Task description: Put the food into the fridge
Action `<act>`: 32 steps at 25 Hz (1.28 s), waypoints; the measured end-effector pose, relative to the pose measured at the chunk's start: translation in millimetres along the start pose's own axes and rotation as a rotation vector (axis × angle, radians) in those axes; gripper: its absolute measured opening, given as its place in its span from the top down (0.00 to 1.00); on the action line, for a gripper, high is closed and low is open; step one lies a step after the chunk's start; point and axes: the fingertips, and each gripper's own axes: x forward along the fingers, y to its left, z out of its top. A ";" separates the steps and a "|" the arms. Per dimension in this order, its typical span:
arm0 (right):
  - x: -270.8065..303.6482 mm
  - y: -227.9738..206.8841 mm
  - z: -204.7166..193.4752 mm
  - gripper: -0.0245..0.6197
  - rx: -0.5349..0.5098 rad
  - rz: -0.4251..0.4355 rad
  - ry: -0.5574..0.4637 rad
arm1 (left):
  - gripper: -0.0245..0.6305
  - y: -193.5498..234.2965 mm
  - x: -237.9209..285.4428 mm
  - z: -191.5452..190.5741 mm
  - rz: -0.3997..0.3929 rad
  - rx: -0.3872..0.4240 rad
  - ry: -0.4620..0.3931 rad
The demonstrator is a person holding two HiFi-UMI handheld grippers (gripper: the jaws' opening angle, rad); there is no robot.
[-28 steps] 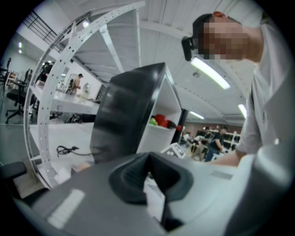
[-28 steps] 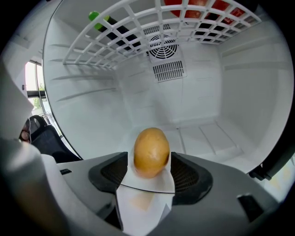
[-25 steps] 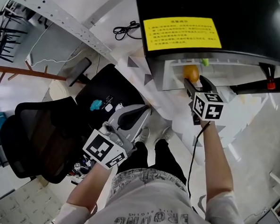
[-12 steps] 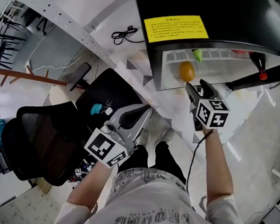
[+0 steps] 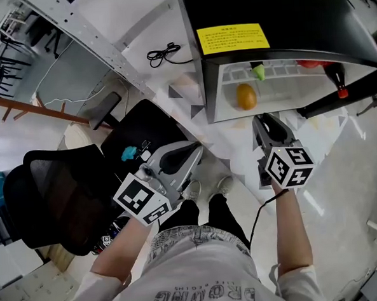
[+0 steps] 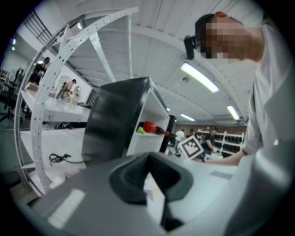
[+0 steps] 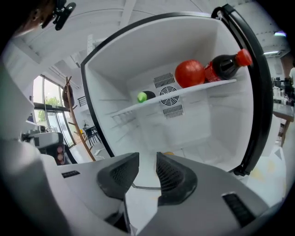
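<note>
My right gripper [image 5: 267, 118] is out of the fridge now and hangs just in front of its open mouth. A second ago it was reaching in over the orange with its jaws spread as wide as they go. Those jaws are closing as I watch, with a narrow gap between the pads and nothing in it. The right gripper view looks straight through that gap to the bare white fridge floor.

The orange [image 5: 246, 96] lies by itself on the lower floor of the fridge [image 5: 333, 17], clear of the gripper, so I read it as set down and let go (only a sliver of it peeks over the right pad in the gripper's own view). Above it, on the shelf [image 7: 184, 92], sit a green fruit [image 7: 142, 97], a red round fruit [image 7: 190, 73] and a dark bottle [image 7: 226, 66] with a red cap.

My left gripper [image 5: 190, 150] stays low by my knees, well away from the fridge, jaws together and empty.

I judge this piece of food done. I see no more food waiting outside the fridge, and the door stands open.
</note>
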 end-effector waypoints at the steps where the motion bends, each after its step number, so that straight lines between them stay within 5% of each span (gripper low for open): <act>1: -3.5 4.7 3.3 0.79 0.004 0.005 -0.011 | 0.95 -0.2 -1.6 1.6 -0.003 0.000 -0.003; 32: -99.8 105.6 19.4 0.95 0.091 0.023 -0.176 | 0.95 -20.9 -49.2 25.5 -0.135 0.071 -0.029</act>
